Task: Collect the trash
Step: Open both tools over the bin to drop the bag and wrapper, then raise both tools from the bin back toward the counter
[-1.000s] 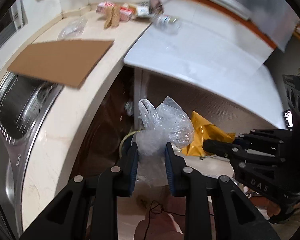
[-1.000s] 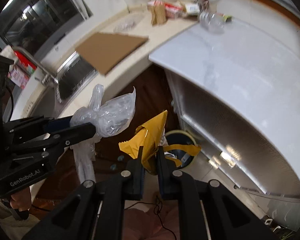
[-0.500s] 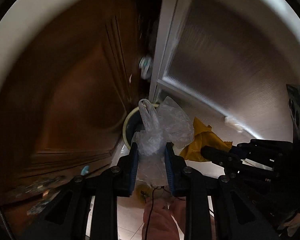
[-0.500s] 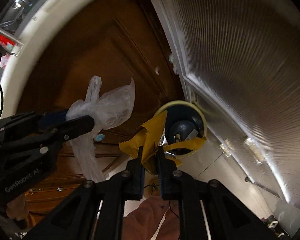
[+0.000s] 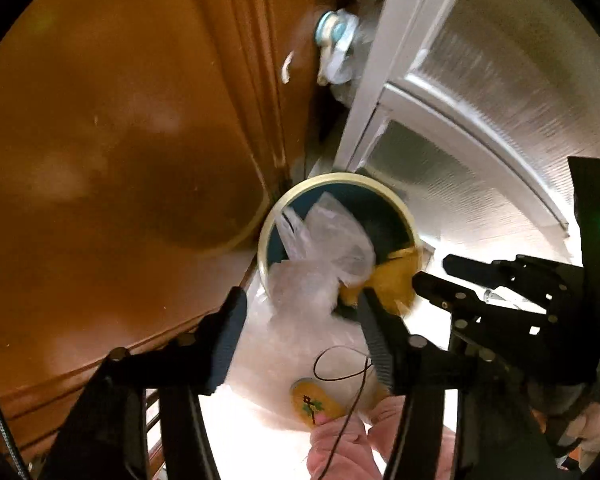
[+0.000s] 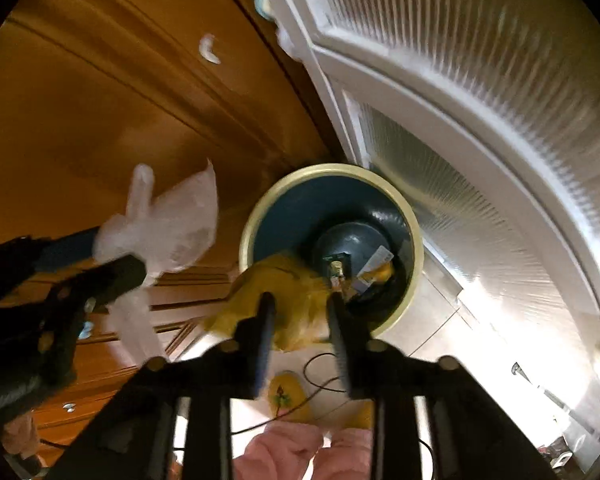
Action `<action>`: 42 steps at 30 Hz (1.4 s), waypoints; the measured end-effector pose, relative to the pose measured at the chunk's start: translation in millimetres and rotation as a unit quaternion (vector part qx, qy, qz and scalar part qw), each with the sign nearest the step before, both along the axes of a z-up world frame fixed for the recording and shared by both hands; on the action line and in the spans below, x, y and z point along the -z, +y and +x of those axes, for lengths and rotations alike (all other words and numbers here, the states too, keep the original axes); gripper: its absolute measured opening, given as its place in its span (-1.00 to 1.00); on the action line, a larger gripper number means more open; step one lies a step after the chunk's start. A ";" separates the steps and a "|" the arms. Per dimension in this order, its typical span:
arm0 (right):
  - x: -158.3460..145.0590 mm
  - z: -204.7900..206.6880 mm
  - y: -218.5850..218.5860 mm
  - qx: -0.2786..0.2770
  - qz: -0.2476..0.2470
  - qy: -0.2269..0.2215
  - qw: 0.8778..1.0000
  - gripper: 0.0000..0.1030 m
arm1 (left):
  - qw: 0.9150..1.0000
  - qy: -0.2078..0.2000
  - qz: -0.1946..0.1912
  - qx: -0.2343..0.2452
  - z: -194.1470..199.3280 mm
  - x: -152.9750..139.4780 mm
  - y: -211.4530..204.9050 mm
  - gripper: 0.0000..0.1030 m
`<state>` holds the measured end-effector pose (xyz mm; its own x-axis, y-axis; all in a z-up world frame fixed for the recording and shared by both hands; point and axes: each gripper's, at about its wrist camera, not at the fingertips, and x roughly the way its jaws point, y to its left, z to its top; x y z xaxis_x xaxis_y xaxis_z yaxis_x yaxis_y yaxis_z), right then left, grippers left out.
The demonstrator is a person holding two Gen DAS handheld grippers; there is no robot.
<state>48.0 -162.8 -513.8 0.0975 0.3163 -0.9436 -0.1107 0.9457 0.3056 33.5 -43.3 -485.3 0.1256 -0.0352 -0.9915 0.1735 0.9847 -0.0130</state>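
Clear plastic bag (image 5: 320, 264) blurred, hung over the round bin (image 5: 410, 220) rim between the left gripper (image 5: 300, 320) jaws, which were opening; pads looked off it. Yellow wrapper (image 6: 296, 300) sat between the right gripper (image 6: 300, 312) jaws, also opening, at the bin's near edge, smeared by motion. Left view hid the bin's inside behind the bag; right view showed scraps (image 6: 364, 272) at the bottom. Wooden cabinet (image 6: 100, 100) and ribbed white door (image 6: 480, 120) flanked the bin.
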 end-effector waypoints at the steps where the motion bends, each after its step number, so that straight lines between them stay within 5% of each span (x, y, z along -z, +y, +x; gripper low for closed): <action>1: 3.2 1.9 0.3 -0.001 -0.003 0.004 1.000 -0.30 | 1.000 0.004 0.002 -0.001 -0.6 2.4 2.1 0.09; 7: -12.0 -3.5 -1.5 0.006 -0.002 -0.001 1.000 -0.27 | 0.999 0.017 0.019 0.020 -0.8 -7.0 6.2 0.09; 21: -95.0 -22.9 -12.6 0.046 0.030 -0.033 0.998 -0.11 | 0.999 -0.024 -0.008 0.038 -0.3 -93.9 -3.4 0.10; 42: -301.0 -64.1 -43.3 0.055 0.043 -0.137 0.988 -0.10 | 0.989 -0.120 -0.028 0.080 -44.5 -306.2 -20.2 0.11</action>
